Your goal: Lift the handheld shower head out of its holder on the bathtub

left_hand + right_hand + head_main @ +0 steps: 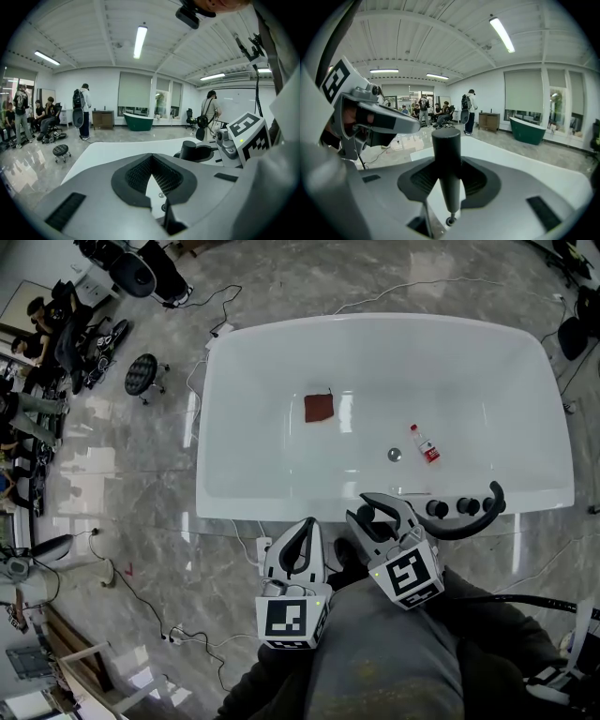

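I am looking down at a white bathtub [234, 352]. My right claw [387, 505] is clamping the black shower head [446, 154], which is standing upright in its holder on the tub's near rim. My left claw [305, 526] is sitting closed and empty just beside it. A reddish cloth [319, 408] and a small bottle [425, 445] are lying in the tub, and the print on the bottle's red label is reading too small to make out.

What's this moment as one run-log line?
right gripper: shut on black cylindrical shower head | left gripper: shut, empty | shower head: upright by white bathtub rim
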Available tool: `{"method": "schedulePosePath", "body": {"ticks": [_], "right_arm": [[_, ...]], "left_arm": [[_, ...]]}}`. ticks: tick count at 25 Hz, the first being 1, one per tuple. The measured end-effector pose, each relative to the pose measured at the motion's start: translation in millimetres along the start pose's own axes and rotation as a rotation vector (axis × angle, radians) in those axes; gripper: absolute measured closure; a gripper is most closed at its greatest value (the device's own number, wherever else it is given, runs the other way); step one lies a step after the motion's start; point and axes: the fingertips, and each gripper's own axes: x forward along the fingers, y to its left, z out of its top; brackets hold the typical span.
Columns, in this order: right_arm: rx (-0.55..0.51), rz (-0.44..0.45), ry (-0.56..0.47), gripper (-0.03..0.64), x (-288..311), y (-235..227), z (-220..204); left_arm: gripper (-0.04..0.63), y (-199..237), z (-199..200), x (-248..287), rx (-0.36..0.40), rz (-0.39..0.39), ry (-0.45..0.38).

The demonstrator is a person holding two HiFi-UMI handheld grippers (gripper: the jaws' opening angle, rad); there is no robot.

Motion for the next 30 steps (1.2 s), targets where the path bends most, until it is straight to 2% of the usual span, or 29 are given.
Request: {"method": "schedulePosePath", "body": {"ticks": [9,18,21,26,28,30], "right_arm": [[-0.019,0.005,-0.052,0.479,-17.1,4.6,23.5],[-0.029,-0.007,-0.147,0.479,-31.2,-4.5,65.1],[-0.038,-0.011,-0.157,0.479,-12.1,-1.7,62.3],[-0.060,0.054,-0.172,0.479,79.4,30.7,58.2],[-0.066,0.037,-0.165,0.479,79.2,20.1,64.9],[-0.067,0.030,-0.151,0.479,61.0,8.4,68.3]], "left_arm": [[0.592,-8.6,17.2,-13.5,0.017,-0.004,-0.050],[0.592,-1.6,44.9,-28.5,0.046,0.038,-0.131],[0.592,14.5,39.8,-23.6,0.052,0.041,-0.155],[0.592,96.3,5.0,-12.6,0.039,0.110,-0.158],[0.592,92.8,14.6,-0.8,0.038,0.081,-0.158],[0.592,69.7,24.9,6.0,0.032,0.036,-0.147]]}}
